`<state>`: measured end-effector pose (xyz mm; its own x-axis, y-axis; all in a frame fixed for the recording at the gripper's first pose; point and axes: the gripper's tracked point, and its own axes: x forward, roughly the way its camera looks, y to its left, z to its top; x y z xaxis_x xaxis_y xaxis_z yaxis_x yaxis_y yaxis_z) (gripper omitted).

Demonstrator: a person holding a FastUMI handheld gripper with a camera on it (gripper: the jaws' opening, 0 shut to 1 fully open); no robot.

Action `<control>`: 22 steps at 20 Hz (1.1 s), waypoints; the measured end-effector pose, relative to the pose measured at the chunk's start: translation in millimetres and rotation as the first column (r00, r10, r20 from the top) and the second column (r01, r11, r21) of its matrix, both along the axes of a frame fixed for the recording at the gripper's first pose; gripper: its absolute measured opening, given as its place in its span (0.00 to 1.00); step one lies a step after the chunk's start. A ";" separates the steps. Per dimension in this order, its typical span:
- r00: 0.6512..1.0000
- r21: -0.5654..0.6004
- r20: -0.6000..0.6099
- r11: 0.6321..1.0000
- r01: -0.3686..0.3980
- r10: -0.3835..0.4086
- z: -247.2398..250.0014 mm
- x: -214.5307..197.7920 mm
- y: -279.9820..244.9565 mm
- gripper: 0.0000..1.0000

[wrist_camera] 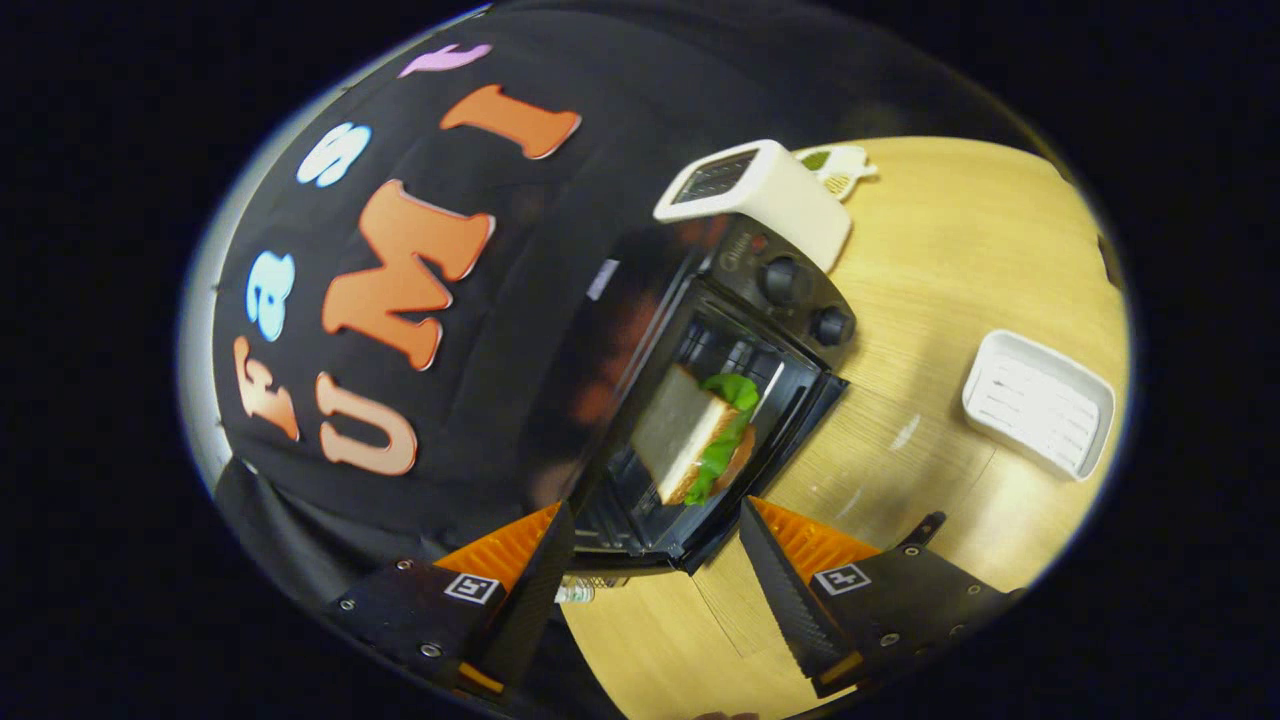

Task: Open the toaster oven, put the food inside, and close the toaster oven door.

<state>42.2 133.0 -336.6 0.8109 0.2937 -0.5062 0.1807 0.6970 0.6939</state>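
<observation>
gripper (655, 520) is seen at the bottom centre of the frame with its two fingers spread well apart and nothing held between them. the view is strongly tilted. just ahead of the fingers, in the middle of the frame, a black toaster oven (760, 300) is found standing on a light wooden table (930, 240). its door (640, 535) is observed let down and open, the front edge lying between the fingertips. two knobs are noted on the control panel at the oven's upper right.

a sandwich (700, 435) is located inside the open oven, at the centre of the frame; white bread, a green leaf and a brownish layer are made out. it is seen resting within the cavity, apart from both fingers.

a white toaster (760, 195) is recorded directly beyond the oven, towards the upper centre, just beside the oven's top. a small pale item with green on it (835, 168) is noted behind the toaster; its kind cannot be told. a white rectangular tray (1040, 402) is found on the table at the right of the frame, well apart from the oven.
</observation>
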 end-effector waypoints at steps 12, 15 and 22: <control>0.925 -0.618 -0.103 0.705 -0.347 0.365 -21.5 -93.2 -25.0 0.99; 0.909 -0.639 -0.188 0.657 -0.400 0.372 -55.5 -108.0 -33.2 0.99; 0.840 -0.606 -0.395 0.582 -0.543 0.373 -143.5 -130.2 -38.7 1.00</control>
<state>-88.1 94.3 -480.1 0.5192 0.1071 -0.8479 -0.2240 0.9745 -0.0141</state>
